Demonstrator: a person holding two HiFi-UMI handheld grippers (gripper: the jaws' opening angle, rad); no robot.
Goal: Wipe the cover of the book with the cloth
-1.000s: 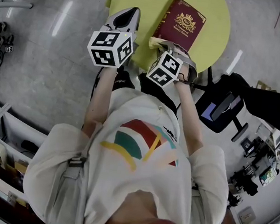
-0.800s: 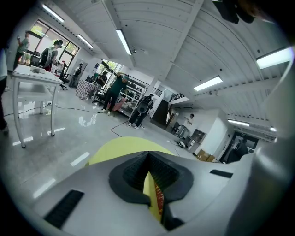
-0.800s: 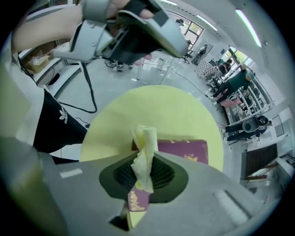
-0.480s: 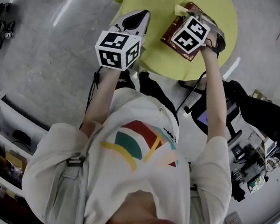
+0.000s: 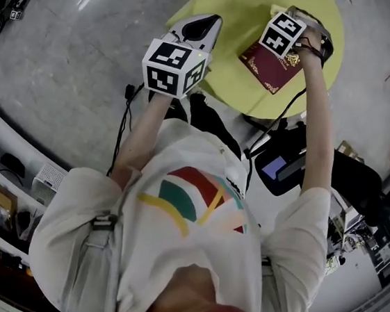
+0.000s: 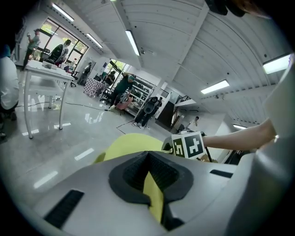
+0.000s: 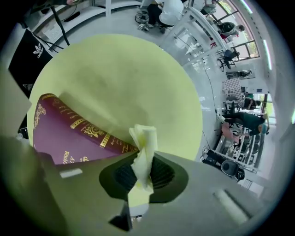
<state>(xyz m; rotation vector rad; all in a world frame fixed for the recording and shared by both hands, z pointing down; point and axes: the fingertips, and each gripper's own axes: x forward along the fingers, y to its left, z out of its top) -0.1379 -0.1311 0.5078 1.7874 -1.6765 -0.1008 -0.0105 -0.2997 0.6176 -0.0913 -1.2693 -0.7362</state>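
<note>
A maroon book (image 5: pixel 269 68) with gold print lies flat on the round yellow table (image 5: pixel 233 9). My right gripper (image 5: pixel 287 22) hangs over the book's far end, shut on a crumpled pale yellow cloth (image 7: pixel 144 152). In the right gripper view the cloth sticks out past the jaws, above the far edge of the book (image 7: pixel 69 133) and the table (image 7: pixel 124 73). My left gripper (image 5: pixel 207 23) is shut with nothing in it and hovers over the table's left edge, apart from the book. The left gripper view shows its closed jaws, the left gripper (image 6: pixel 148 156) itself, and the right gripper's marker cube (image 6: pixel 188 144).
A black office chair (image 5: pixel 289 162) stands right of the table, beside my legs. Cables (image 5: pixel 123 119) trail on the grey floor. Shelving (image 5: pixel 2 186) runs along the left. Across the hall stand a white table (image 6: pixel 44 69) and several people (image 6: pixel 150 108).
My right gripper has swept with the cloth from the book's near edge to its far end and rolled as it went. The left gripper has hardly shifted.
</note>
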